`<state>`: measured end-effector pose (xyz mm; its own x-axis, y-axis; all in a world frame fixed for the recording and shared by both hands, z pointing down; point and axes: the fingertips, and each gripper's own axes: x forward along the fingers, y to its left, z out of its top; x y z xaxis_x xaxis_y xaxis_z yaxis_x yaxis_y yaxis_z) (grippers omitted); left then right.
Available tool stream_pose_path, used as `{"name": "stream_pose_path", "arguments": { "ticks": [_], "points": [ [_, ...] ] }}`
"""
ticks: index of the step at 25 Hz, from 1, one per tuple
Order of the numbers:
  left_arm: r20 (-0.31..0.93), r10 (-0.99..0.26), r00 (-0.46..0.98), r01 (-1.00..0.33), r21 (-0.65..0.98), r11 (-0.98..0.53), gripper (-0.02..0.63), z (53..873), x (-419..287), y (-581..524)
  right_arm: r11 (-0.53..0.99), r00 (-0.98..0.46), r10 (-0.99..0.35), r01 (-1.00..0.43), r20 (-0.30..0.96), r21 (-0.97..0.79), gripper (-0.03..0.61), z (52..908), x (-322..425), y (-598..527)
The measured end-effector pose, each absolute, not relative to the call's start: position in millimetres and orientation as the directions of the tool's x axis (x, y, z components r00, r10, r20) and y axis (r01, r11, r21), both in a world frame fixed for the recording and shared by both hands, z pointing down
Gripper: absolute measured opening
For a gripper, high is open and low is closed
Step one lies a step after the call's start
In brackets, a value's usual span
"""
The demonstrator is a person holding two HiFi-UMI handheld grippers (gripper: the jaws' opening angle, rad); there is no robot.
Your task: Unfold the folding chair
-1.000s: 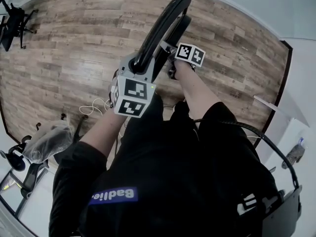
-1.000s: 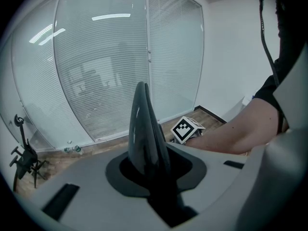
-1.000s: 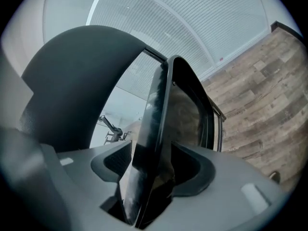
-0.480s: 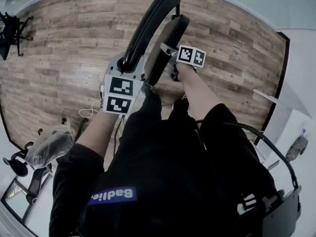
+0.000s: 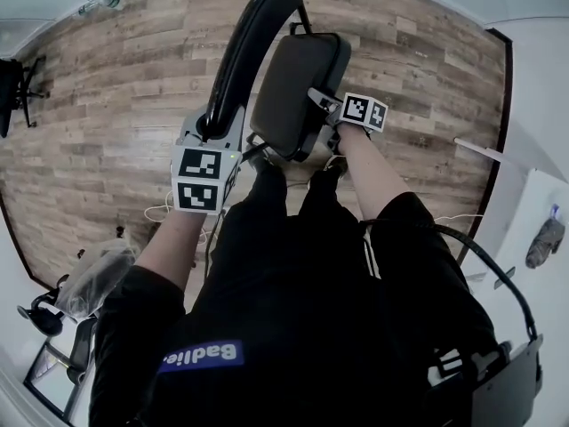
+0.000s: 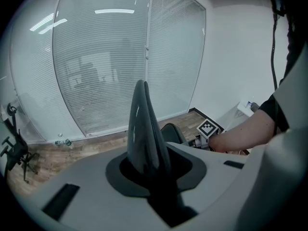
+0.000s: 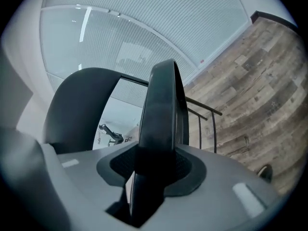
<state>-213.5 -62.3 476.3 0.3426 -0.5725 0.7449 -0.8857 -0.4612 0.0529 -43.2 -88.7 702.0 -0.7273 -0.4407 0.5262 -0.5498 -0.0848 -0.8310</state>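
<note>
— Wood-plank floor [image 5: 107,78] all round, and a frosted glass wall [image 6: 96,57] with blinds ahead. Where is the folding chair [image 5: 298,69]?

— Right ahead of both sets of fingers, partly open. The curved black backrest [image 5: 249,43] rises beyond the left gripper [image 5: 212,130]. The padded seat [image 5: 293,105] stands at an angle to it, on the side of the right gripper [image 5: 320,105].

— What are the left fingers doing?

— Pinching the backrest's lower end. In the left gripper view its black edge [image 6: 144,124] fills the gap between them and climbs straight up from it.

— And the right fingers?

— They have just been closing, and the seat's edge [image 7: 161,119] sits between them, gripped on both sides. From there the backrest [image 7: 82,109] stands just left of those fingers, and thin frame bars [image 7: 207,114] stand just to their right.

— Anything near the left fingers?

— The person's right forearm [image 6: 245,131] and its marker cube [image 6: 208,128], off to their right.
</note>
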Motion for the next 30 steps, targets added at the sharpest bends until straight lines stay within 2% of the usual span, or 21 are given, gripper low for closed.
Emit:
{"name": "stream_pose_path", "arguments": {
  "ticks": [11, 19, 30],
  "points": [
    [0.742, -0.570, 0.354, -0.888, 0.075, -0.454, 0.089, 513, -174, -53, -0.118, -0.699, -0.554, -0.471, 0.452, -0.874, 0.156, 769, 64, -64],
    [0.744, -0.563, 0.360, -0.887, 0.087, -0.453, 0.089, 542, -152, -50, -0.181, -0.639, -0.576, -0.509, 0.511, -0.841, 0.208, 835, 126, -47],
    [0.734, -0.560, 0.385, -0.888, 0.130, -0.441, 0.089, 584, -155, -57, -0.162, -0.646, -0.590, -0.492, 0.484, -0.855, 0.239, 911, 179, -33]
  ]
}}
